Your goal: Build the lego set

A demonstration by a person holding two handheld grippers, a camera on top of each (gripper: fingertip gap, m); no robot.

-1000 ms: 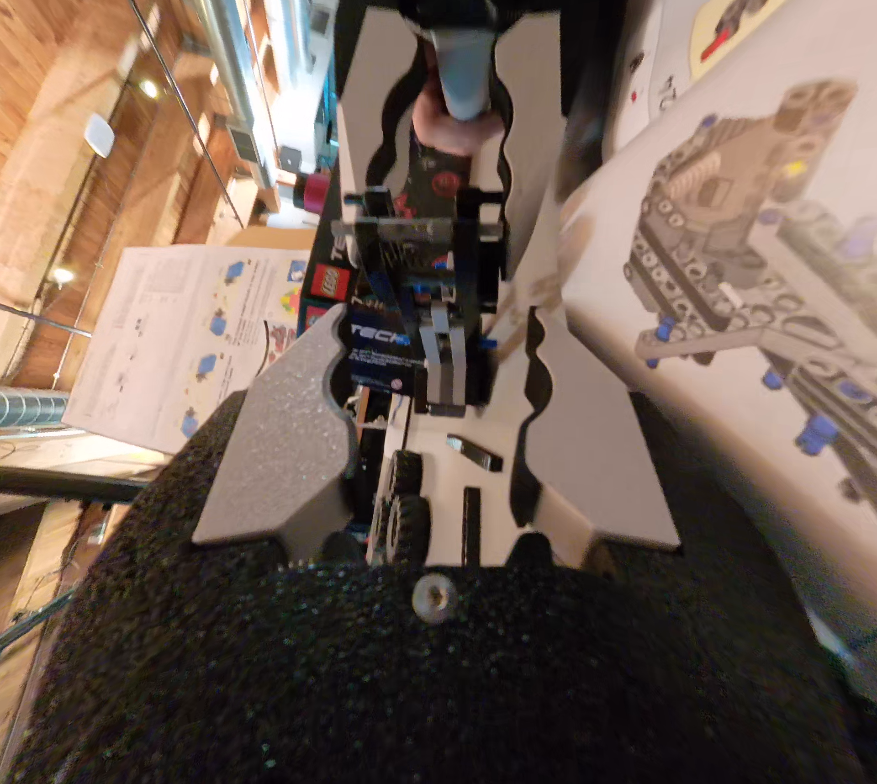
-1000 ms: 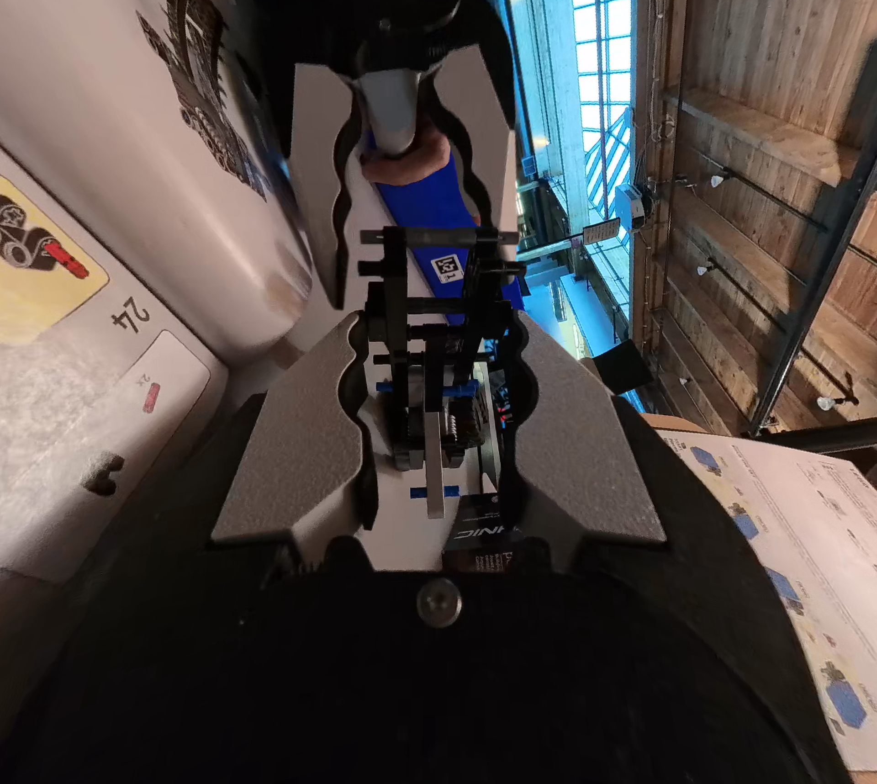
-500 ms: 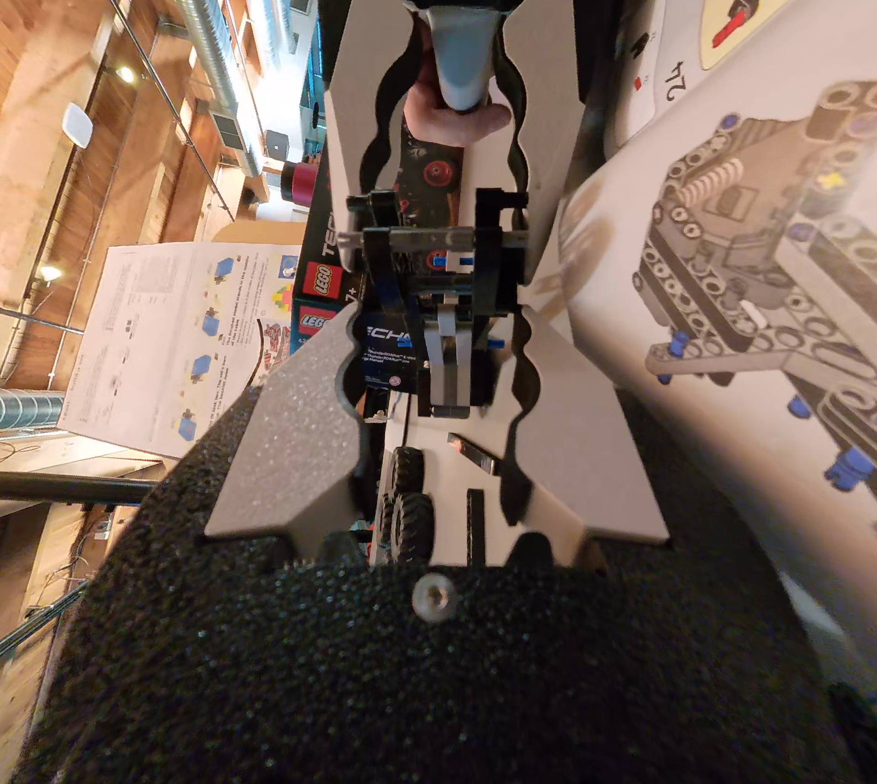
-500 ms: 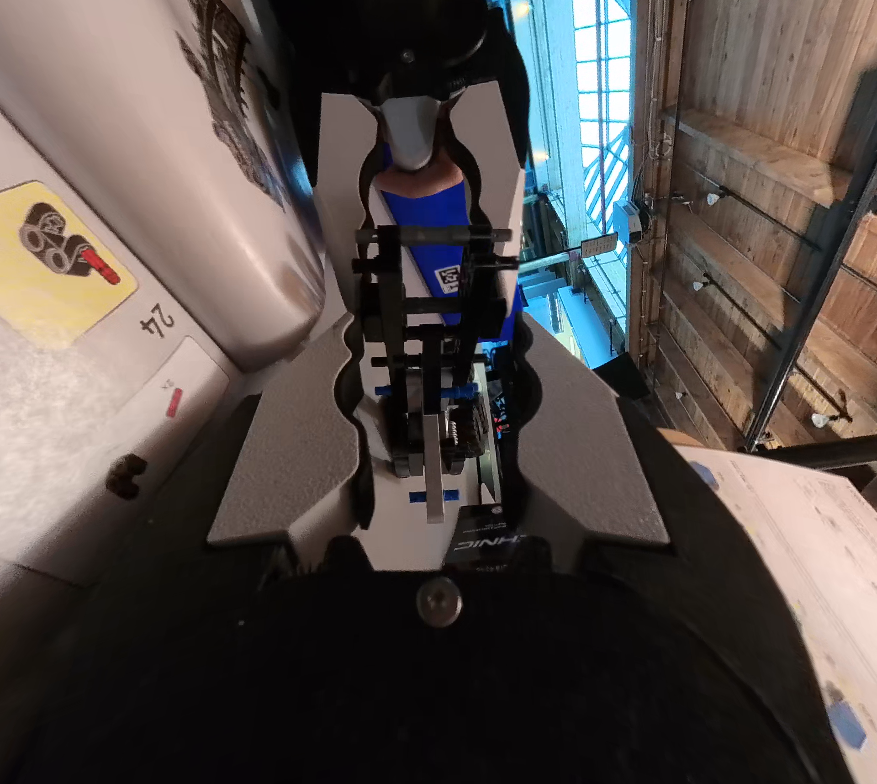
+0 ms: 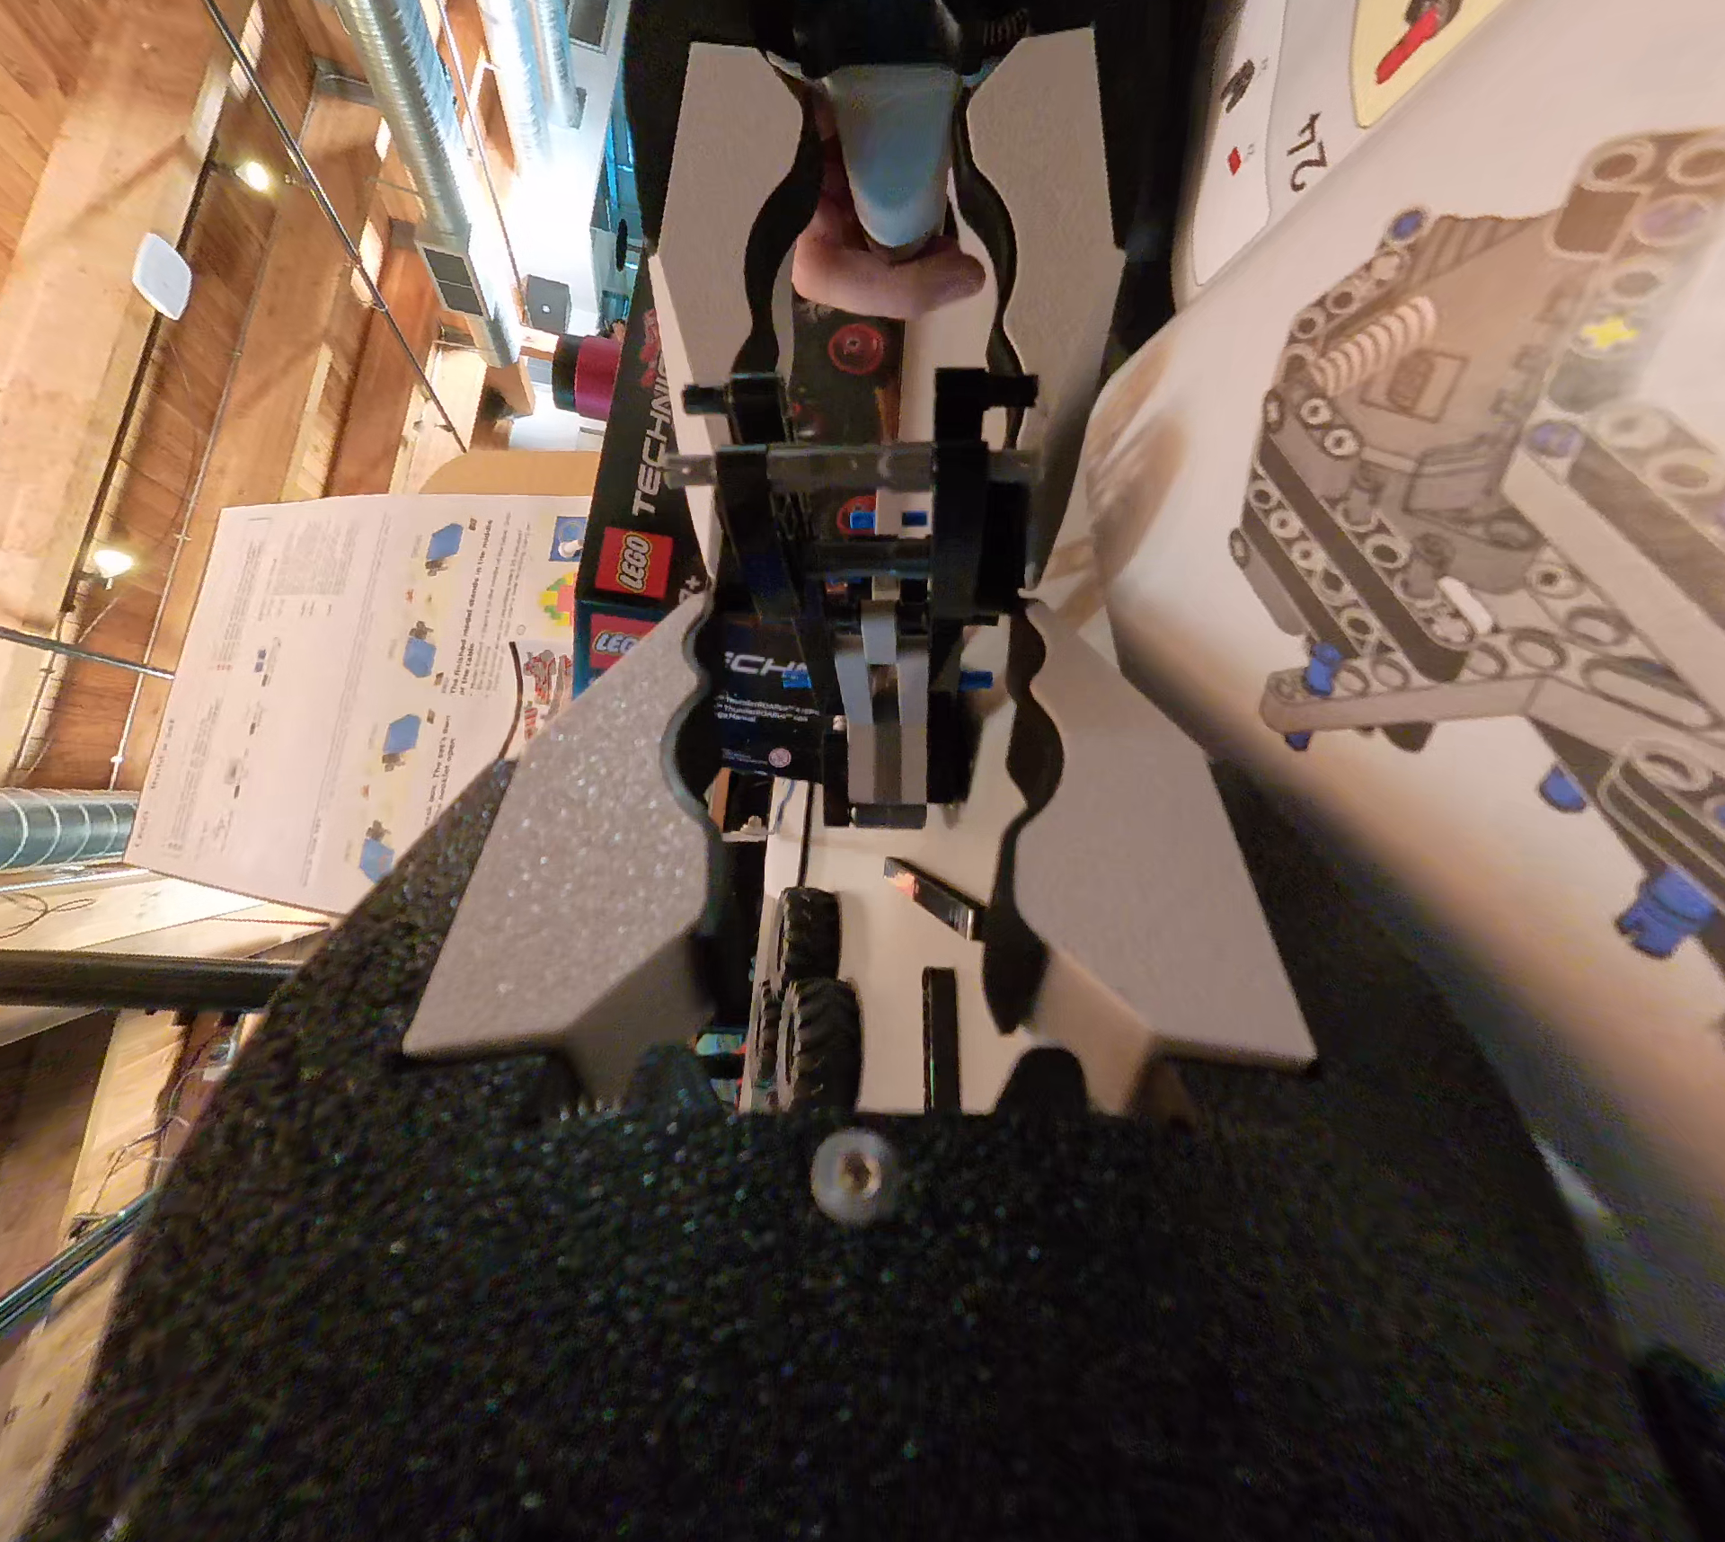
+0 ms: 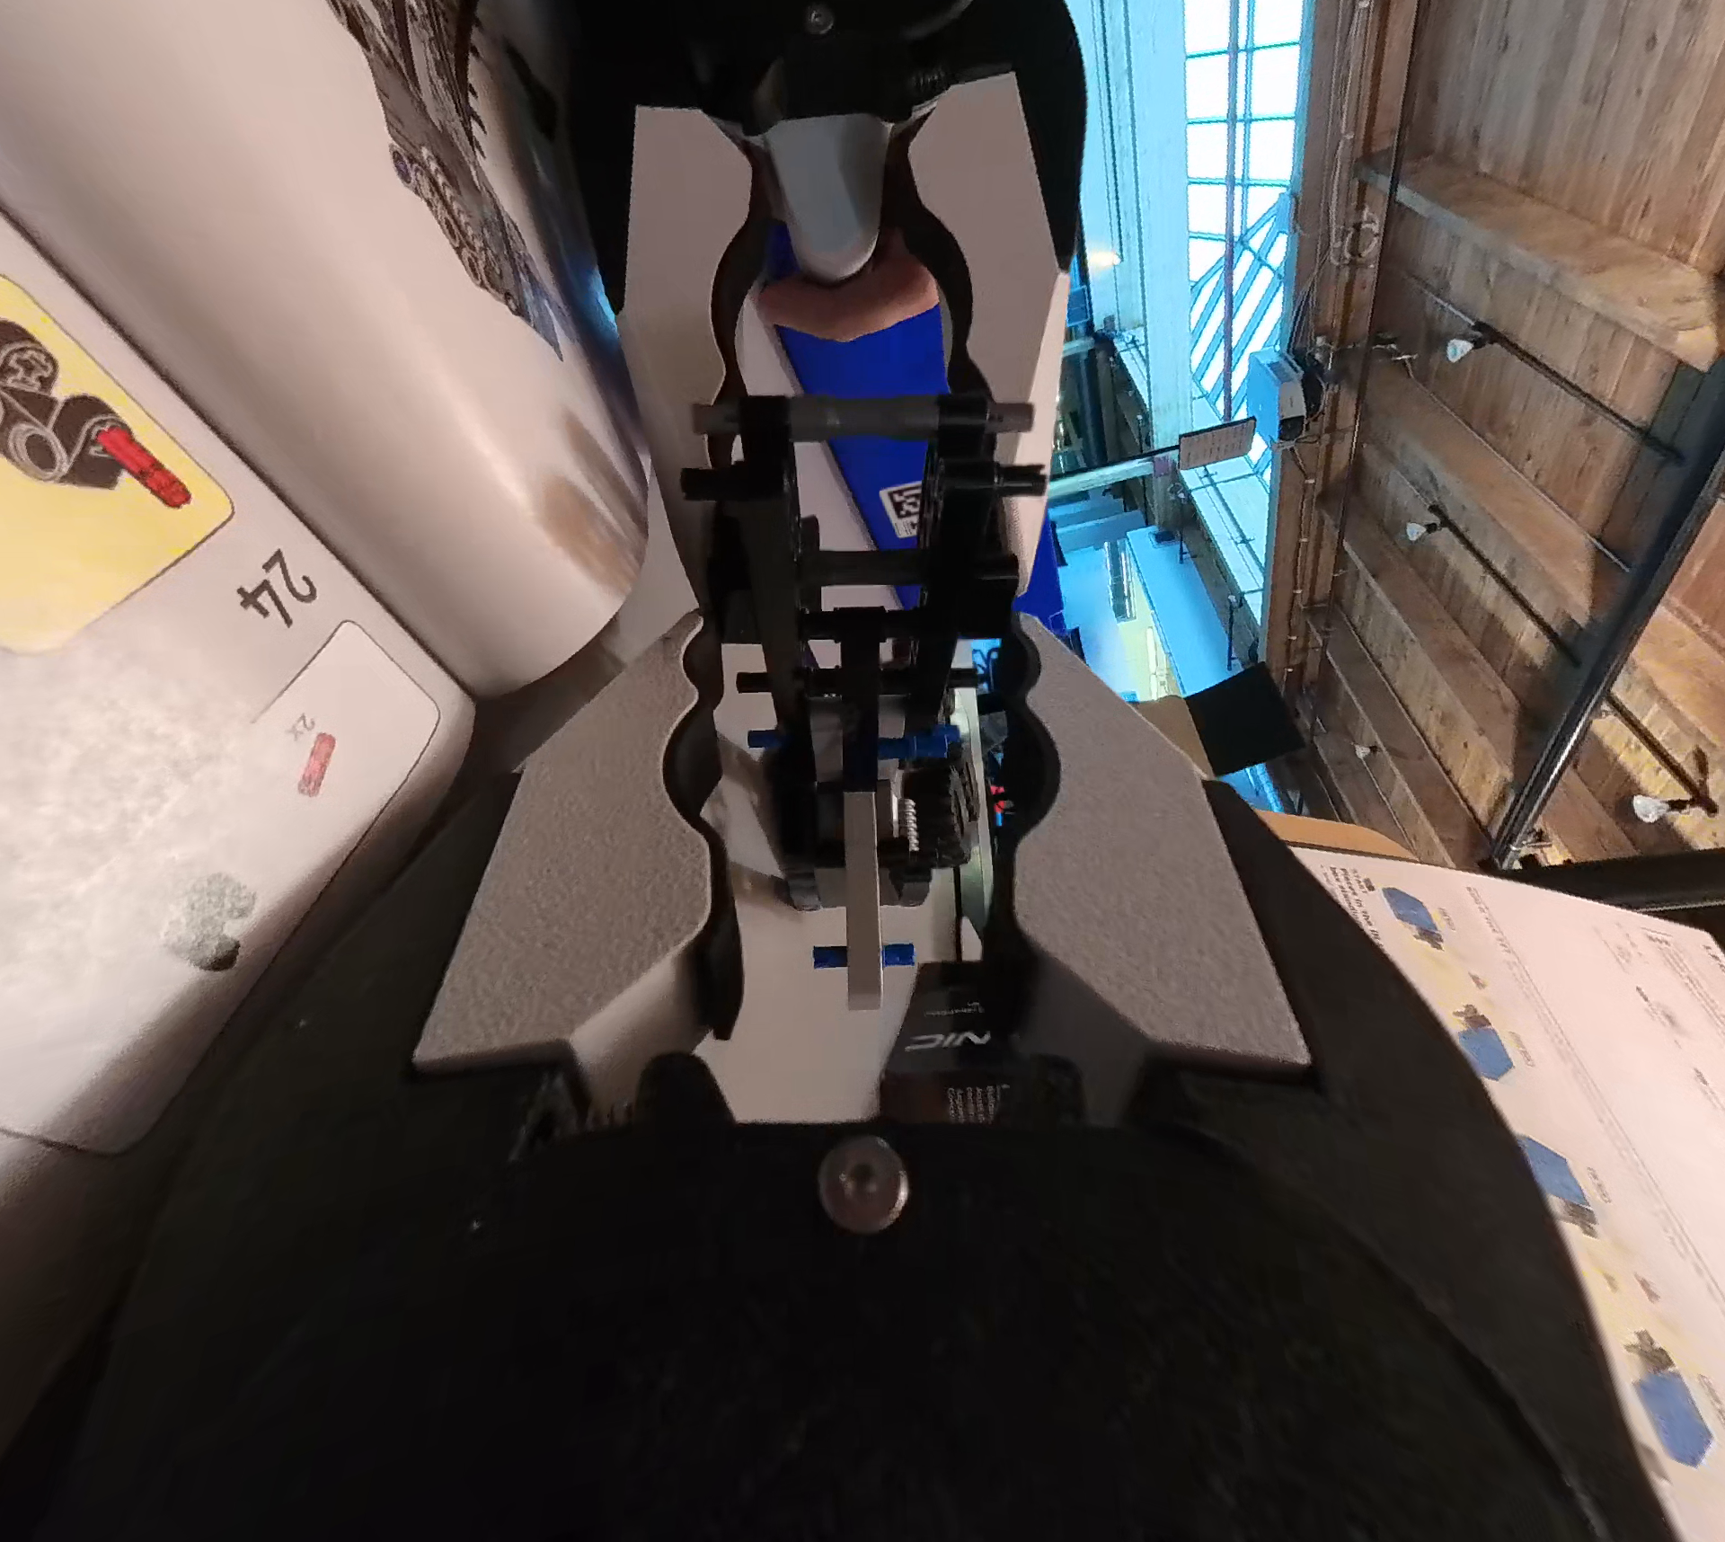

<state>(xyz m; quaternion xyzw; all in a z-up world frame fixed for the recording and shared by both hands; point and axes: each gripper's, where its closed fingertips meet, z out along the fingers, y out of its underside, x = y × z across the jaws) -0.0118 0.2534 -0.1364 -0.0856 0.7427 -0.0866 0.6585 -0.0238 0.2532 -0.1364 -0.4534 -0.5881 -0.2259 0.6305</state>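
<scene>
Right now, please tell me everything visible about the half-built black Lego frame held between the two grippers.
The half-built black plastic Lego frame has two long black side beams joined by dark cross axles, with small blue pins and grey beams at its centre. It hangs in the air, gripped at opposite ends by the left gripper and the right gripper.

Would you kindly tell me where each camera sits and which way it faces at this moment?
Left wrist view: sits on the left gripper, looks along its jaws at the black lego frame and the facing right gripper; a thumb shows.
Right wrist view: sits on the right gripper, looks the opposite way at the lego frame and the left gripper; a thumb shows.
Shared: the frame gripped from both ends, the open instruction booklet.
</scene>
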